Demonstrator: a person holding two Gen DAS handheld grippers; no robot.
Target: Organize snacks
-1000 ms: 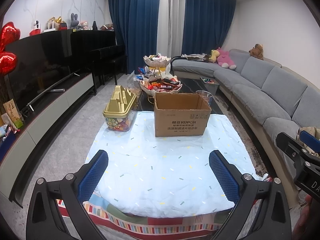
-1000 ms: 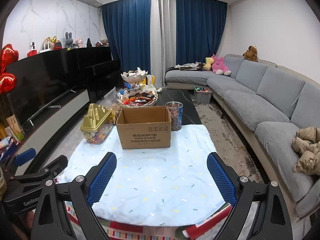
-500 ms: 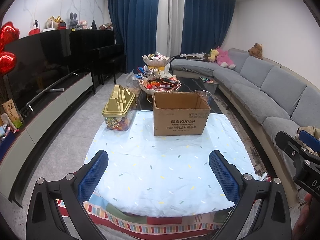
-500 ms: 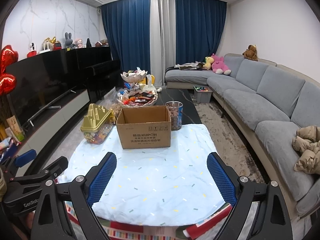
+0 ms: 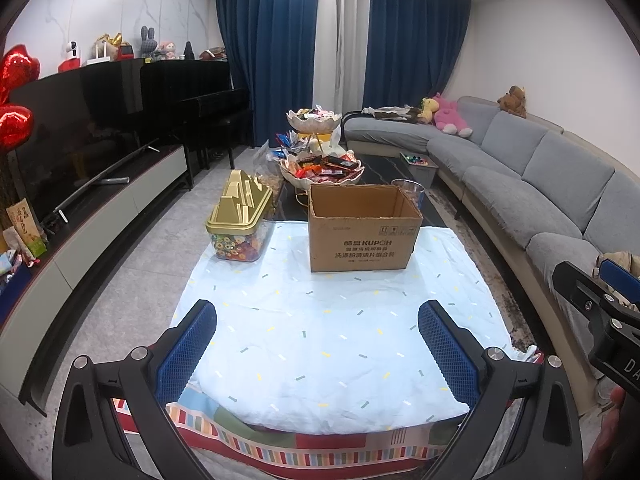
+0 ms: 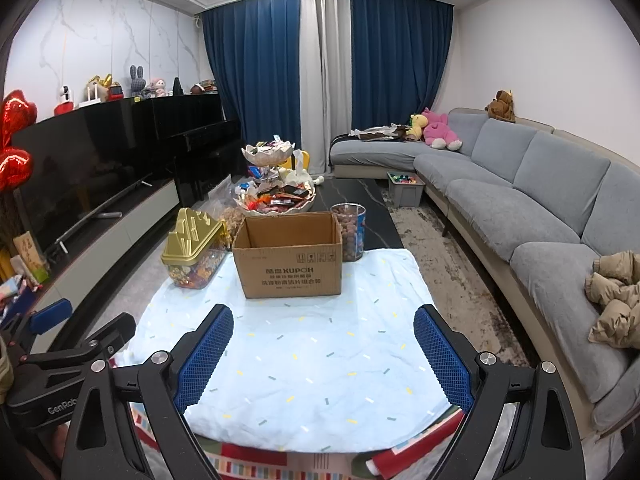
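Left wrist view: we are holding the left gripper with its blue pads spread wide and nothing between them, low in the frame over the pale blue cloth, while the open cardboard box is sitting at centre with the gold-lidded candy container just to its left. Right wrist view: we are keeping the right gripper equally spread and empty at the bottom, the snack bowls are standing behind the box at upper centre, and the nut jar is sitting at the box's right rear corner.
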